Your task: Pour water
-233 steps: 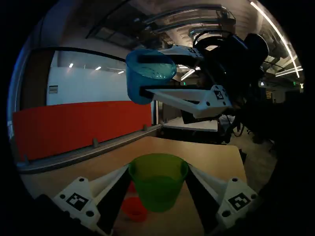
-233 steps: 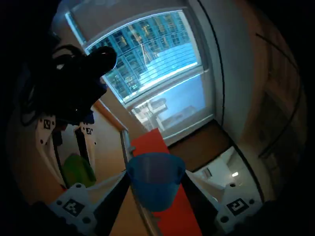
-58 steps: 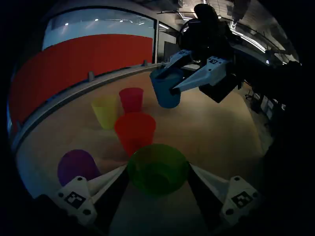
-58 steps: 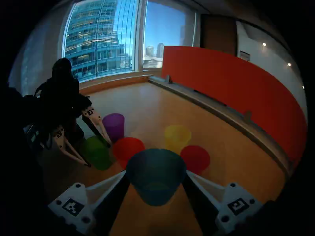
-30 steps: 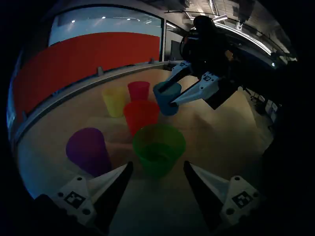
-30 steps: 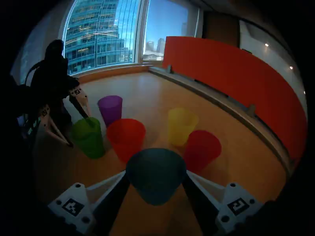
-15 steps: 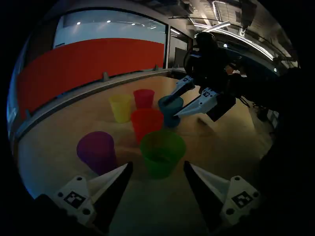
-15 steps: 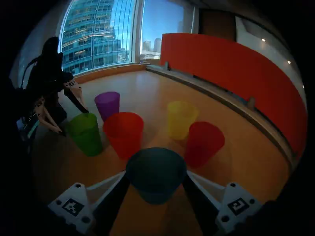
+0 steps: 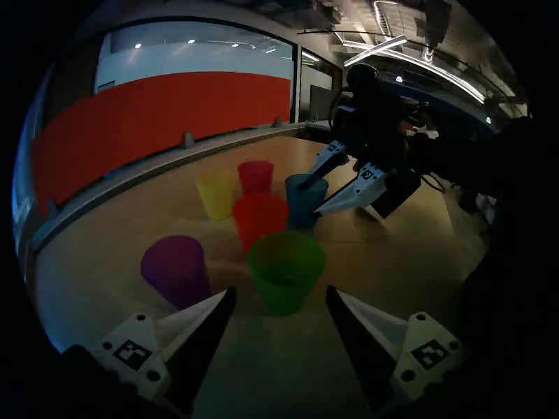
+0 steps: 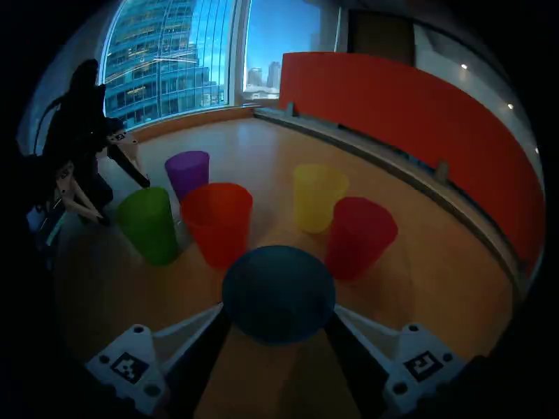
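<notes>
The left gripper (image 9: 279,289) has its jaws set wide and holds nothing. The green cup (image 9: 286,269) stands upright on the wooden table (image 9: 398,258) at 12 o'clock, just ahead of the fingertips and clear of both.

From the green cup, in the left gripper view:
- the purple cup (image 9: 175,269) stands at 9 o'clock, near but apart;
- the orange cup (image 9: 260,218) stands at 11 o'clock, just beside;
- the yellow cup (image 9: 215,193) and the red cup (image 9: 256,176) stand beyond the orange cup;
- the blue cup (image 9: 305,199) stands at 1 o'clock, upright on the table.

The right gripper (image 10: 278,307) has both fingers (image 10: 202,328) closed against the sides of the blue cup. In the right gripper view the left gripper appears at 9 o'clock, beside the green cup. Whether the blue cup contains water cannot be told.
</notes>
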{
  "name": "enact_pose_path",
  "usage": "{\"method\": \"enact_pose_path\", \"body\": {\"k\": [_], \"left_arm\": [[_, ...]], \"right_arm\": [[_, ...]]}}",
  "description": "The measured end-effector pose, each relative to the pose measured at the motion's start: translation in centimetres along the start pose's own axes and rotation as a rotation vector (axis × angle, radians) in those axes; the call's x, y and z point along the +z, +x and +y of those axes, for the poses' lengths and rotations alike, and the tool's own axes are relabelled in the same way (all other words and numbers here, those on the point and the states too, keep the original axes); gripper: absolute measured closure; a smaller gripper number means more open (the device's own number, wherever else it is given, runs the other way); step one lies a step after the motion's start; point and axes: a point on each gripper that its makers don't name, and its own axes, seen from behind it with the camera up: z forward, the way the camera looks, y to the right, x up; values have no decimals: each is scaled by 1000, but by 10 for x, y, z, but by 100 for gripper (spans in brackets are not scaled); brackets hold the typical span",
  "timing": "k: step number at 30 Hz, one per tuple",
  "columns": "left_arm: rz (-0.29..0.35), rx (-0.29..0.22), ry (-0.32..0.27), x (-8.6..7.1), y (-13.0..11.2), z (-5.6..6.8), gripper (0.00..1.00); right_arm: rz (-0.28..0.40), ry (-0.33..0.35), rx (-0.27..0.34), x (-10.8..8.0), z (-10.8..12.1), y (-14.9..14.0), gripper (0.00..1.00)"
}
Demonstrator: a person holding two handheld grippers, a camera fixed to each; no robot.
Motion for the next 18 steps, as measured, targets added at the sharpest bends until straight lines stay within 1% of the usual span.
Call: {"method": "enact_pose_path", "body": {"k": [2, 6, 14, 18], "left_arm": [[0, 5, 6, -1, 0, -1, 4], [5, 15, 23, -6, 2, -5, 5], [25, 14, 60, -17, 8, -14, 4], [34, 19, 83, -22, 10, -17, 4]], "right_arm": [[-1, -6, 0, -3, 0, -1, 0], [2, -20, 6, -12, 3, -3, 0], [23, -56, 37, -37, 8, -9, 0], [45, -83, 58, -50, 11, -9, 0]]}}
